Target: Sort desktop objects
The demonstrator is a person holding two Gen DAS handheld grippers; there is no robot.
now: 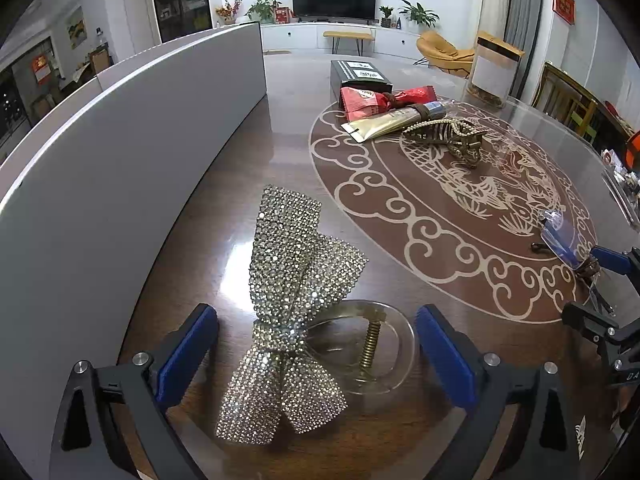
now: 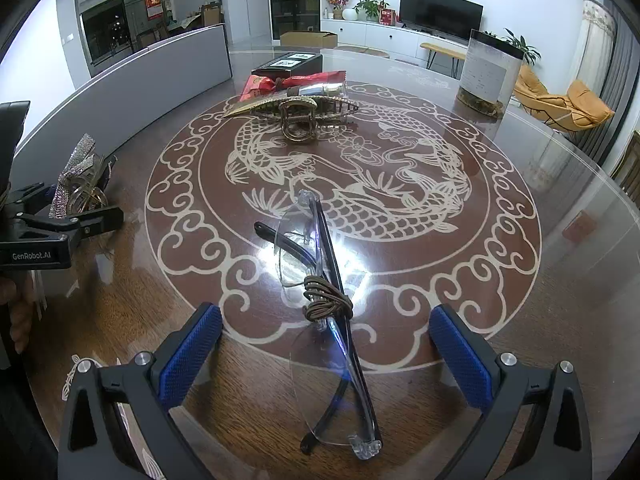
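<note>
Glasses [image 2: 324, 320] lie at lower centre of the right view on the counter [image 2: 560, 280], between the spread, empty pads of the right claw [image 2: 326, 356]. Left claw [image 1: 316, 356] is likewise released around the sparkly bow clip [image 1: 288, 312]. Both look just set down; next likely means reaching the gold clip [image 1: 448, 140] at upper right.

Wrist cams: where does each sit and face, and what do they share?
Left wrist: on left tool, angled down at rhinestone bow clip; own open blue fingers show, right tool at edge.
Right wrist: on right tool, angled down at glasses; left tool at edge.
Shared: gold claw clip, fish-pattern table.
</note>
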